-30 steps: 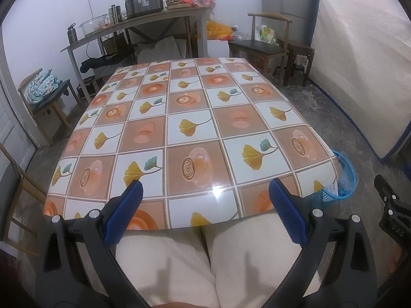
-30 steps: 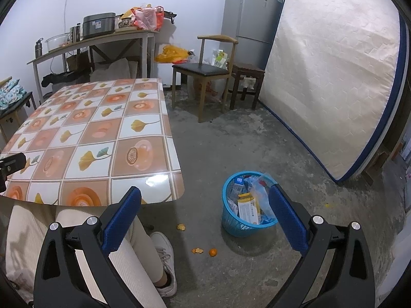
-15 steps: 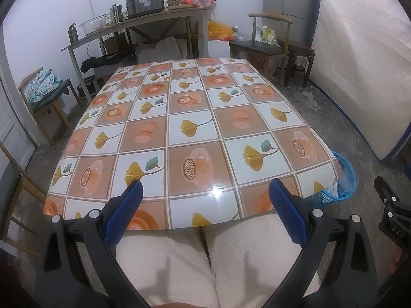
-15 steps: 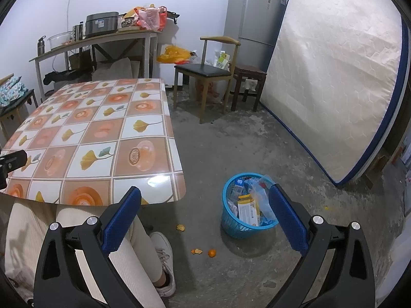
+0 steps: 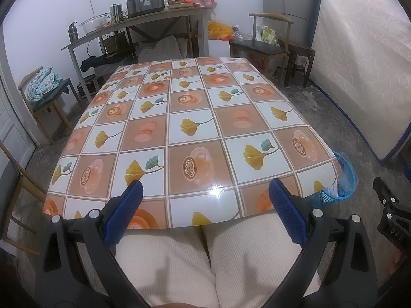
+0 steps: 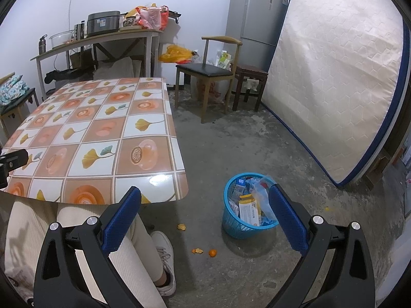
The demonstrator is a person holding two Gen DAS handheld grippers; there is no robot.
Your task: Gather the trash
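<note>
Left gripper (image 5: pixel 205 210): held low over the seated person's lap, blue-padded fingers spread wide with nothing between them, facing across the table.
Right gripper (image 6: pixel 205 217): also spread wide and empty, held out to the side of the table, looking down at the floor and the basket.
Table (image 5: pixel 195 133): covered in a glossy cloth of orange and white squares with ginkgo leaves; its top is bare.
Blue basket (image 6: pixel 232 227): a mesh plastic bin standing on the concrete floor just off the table's near right corner; from the left wrist view only its rim peeks out past the table edge (image 5: pixel 345 179).
Basket contents: heaped to the rim with a yellow-and-white carton (image 6: pixel 248 210), crumpled clear plastic wrap (image 6: pixel 260 192) and small blue-printed packets; the items deeper down cannot be made out.
Loose trash: orange peel scraps (image 6: pixel 182 227) lie on the floor between the person's shoe and the basket, with another scrap and a small orange piece (image 6: pixel 212 252) nearer the camera, all apart from the basket.
Person: seated at the table in cream ribbed trousers (image 5: pixel 167 264), one white shoe (image 6: pixel 164 251) on the floor.
Back shelf (image 6: pixel 102 38): carries a clear bowl, a grey cooker and stuffed plastic bags.
</note>
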